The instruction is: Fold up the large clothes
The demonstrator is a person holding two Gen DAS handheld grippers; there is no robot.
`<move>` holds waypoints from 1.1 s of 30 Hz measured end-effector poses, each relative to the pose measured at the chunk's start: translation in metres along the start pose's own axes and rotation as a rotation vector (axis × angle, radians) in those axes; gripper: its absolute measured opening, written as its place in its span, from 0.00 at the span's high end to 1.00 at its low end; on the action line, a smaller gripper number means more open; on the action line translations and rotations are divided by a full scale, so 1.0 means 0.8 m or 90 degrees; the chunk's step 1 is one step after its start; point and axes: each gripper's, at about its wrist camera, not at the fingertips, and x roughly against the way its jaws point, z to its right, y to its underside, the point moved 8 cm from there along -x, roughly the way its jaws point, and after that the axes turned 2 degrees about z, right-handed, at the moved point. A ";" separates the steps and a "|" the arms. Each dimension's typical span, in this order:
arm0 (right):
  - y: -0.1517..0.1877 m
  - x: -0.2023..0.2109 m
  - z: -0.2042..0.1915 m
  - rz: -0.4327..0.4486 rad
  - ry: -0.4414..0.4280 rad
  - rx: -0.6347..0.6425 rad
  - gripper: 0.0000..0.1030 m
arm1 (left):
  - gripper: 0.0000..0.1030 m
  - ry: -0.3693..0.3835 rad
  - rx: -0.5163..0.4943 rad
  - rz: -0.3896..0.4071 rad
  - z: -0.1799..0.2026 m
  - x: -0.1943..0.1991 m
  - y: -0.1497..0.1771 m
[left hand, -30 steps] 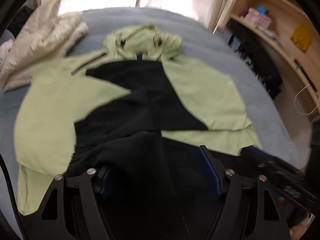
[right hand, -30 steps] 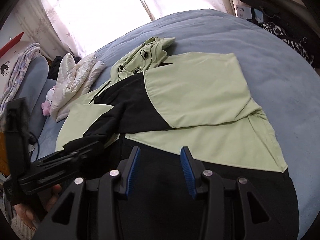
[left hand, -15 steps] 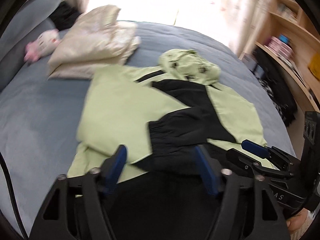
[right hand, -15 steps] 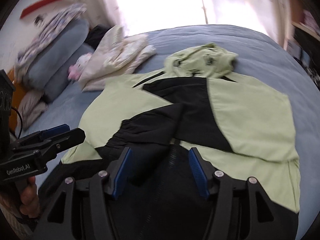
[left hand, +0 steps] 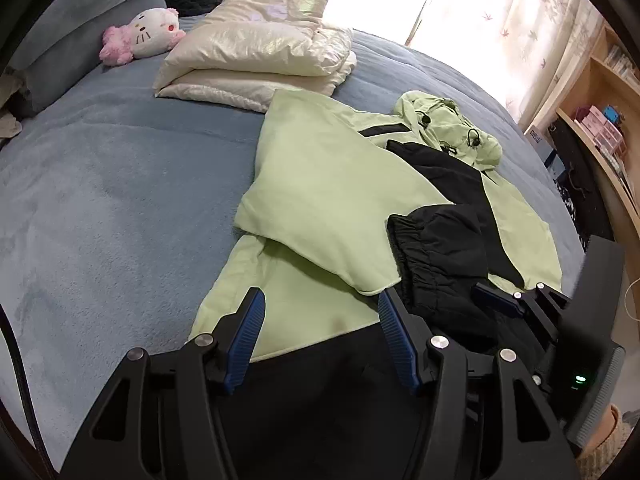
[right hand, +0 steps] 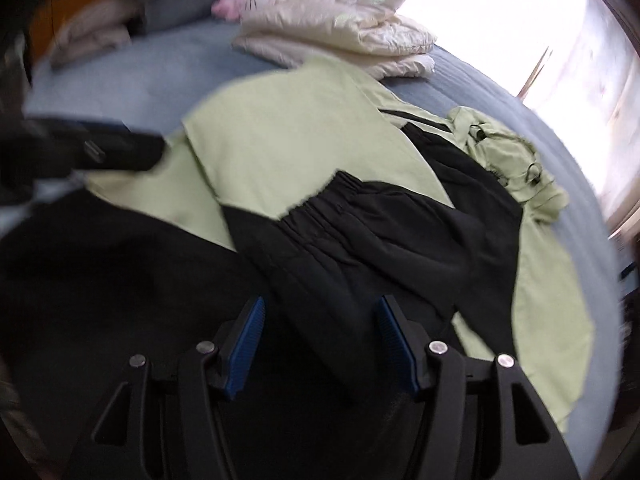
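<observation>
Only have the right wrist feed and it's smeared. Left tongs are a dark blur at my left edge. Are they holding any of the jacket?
Observer: No. In the left wrist view the left tongs are open over the jacket, at its light green panel near the black hem, with nothing pinched.
Operator: Pink blob at the far end, is it clothing?
Observer: It's a plush toy with a white face and pink trim. It lies on the bed next to a folded cream jacket.
Operator: Anything off the bed's right side? It's washed out for me.
Observer: Wooden shelves holding small boxes.
</observation>
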 end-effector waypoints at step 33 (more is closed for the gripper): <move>0.127 0.011 0.329 0.043 -0.099 -0.660 0.44 | 0.43 0.002 -0.034 -0.063 -0.001 -0.103 -0.081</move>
